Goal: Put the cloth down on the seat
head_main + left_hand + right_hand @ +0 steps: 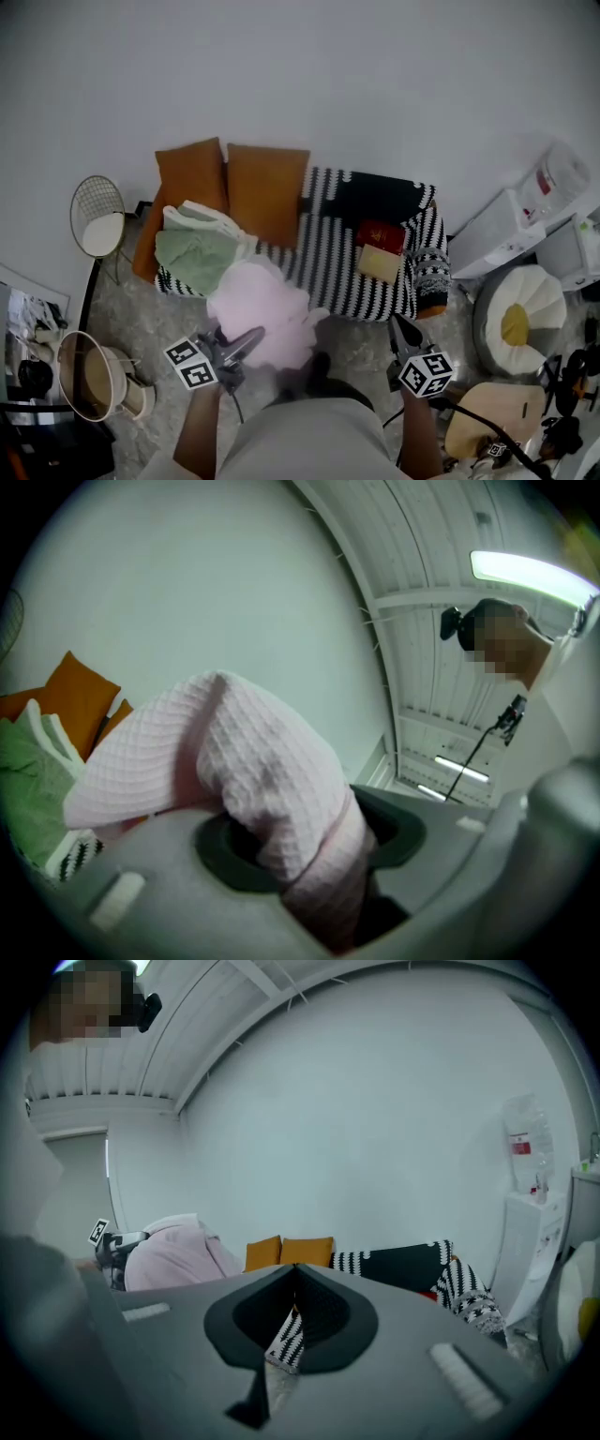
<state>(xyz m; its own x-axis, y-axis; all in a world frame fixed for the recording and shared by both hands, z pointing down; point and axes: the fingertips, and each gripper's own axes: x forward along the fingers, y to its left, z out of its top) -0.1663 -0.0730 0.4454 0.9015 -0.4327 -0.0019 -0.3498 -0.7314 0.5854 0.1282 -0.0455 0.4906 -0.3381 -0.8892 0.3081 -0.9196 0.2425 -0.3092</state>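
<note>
While the left gripper [246, 339] has its fingers clenched on the pink waffle cloth [267, 309], the fabric bunches between the jaws and spills forward and over them in a thick fold. The cloth hangs off the seat, in the air just short of the sofa's front edge. The right gripper [401, 330] has its fingers pressed tip to tip with nothing between them, and it points slightly down toward the sofa. Beyond both sets of fingertips stands the sofa [328, 253], draped in a black-and-white striped blanket, against a plain white wall [328, 75]. Past the left fingers, two orange cushions [267, 192] lean on the sofa's back, with a heap of green and white cloth [192, 253] in front of them. Ahead of the right fingers, a red box [380, 234] and a tan flat thing [378, 264] lie on the blanket. The floor [141, 319] under the grippers is grey and speckled. Out to the left of the left fingers are a round wire frame [97, 217] and, nearer the person, a pale bin [89, 375]. To the right of the right fingers stand a white water dispenser [553, 187], a round white pouf [520, 314] with a yellow centre, and a wooden stool [492, 417]. In the left gripper view, a white ribbed ceiling with strip lights [534, 569] shows behind the cloth.
</note>
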